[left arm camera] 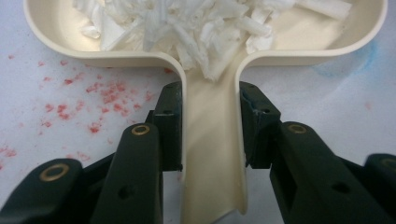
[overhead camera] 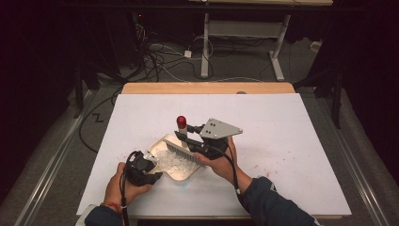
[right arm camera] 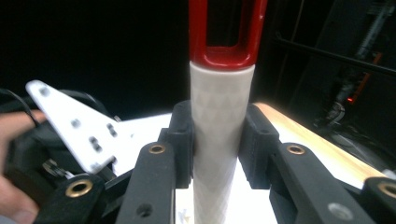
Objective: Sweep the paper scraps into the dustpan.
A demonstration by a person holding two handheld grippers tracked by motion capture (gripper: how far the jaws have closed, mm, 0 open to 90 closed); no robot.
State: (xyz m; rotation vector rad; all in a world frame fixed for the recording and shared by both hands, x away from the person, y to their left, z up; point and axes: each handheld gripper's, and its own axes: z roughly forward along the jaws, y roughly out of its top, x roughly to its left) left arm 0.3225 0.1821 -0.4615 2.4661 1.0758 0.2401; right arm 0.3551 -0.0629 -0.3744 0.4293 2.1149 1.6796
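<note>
Both tools are clamped: the left gripper [left arm camera: 210, 135] on the dustpan [left arm camera: 212, 154] handle, the right gripper [right arm camera: 219, 140] on the brush [right arm camera: 219, 140]. Paper scraps [left arm camera: 187, 23] at frame centre could be flicked out if swept too hard

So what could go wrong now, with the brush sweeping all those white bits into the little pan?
The cream plastic dustpan is piled with white paper shreds, some sitting right at the handle's mouth, so tipping it might spill them. The left gripper pinches only the narrow handle, so a hard push from the white brush with the red-tipped handle, held in the right gripper, could twist the pan. Red specks on the white table may get missed.
</note>
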